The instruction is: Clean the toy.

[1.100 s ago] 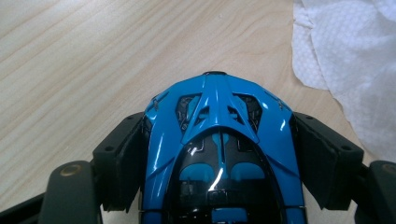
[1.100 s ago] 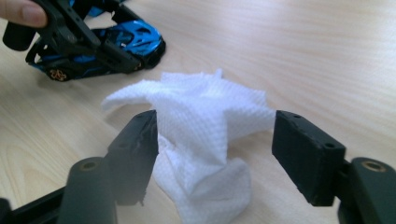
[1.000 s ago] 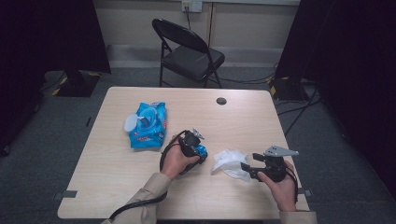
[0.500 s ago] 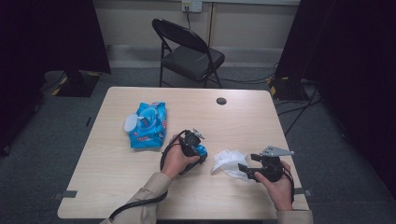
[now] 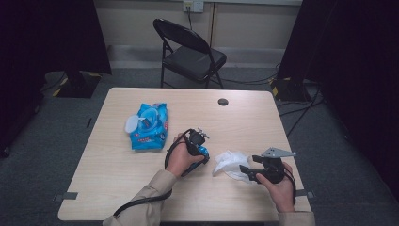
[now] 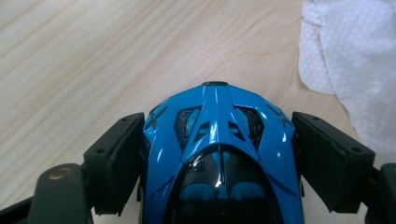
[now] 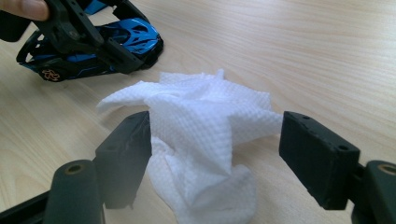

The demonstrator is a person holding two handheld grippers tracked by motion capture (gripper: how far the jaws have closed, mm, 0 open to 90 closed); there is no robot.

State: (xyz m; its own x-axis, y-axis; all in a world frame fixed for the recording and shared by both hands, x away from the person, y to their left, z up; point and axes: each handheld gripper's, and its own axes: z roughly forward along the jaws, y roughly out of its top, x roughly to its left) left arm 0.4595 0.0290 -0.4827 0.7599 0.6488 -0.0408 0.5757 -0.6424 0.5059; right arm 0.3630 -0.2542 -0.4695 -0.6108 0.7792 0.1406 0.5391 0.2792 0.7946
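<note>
Since half a second ago almost nothing has moved: the right gripper has only slid a little toward 6 o'clock, and the left gripper stays where it was near the table's middle. The left one holds a blue toy car, its jaws pressed against both sides of the body. The right one has its jaws spread wide around a crumpled white wipe, which lies on the table at about 3 o'clock from the car; one pad touches the wipe, the other stands apart. I judge that the wipe was pulled from the blue wipes pack at 10 o'clock, while grasping it and wiping the car are still to do. The right gripper view shows the car's side and orange wheel, which the high view does not.
</note>
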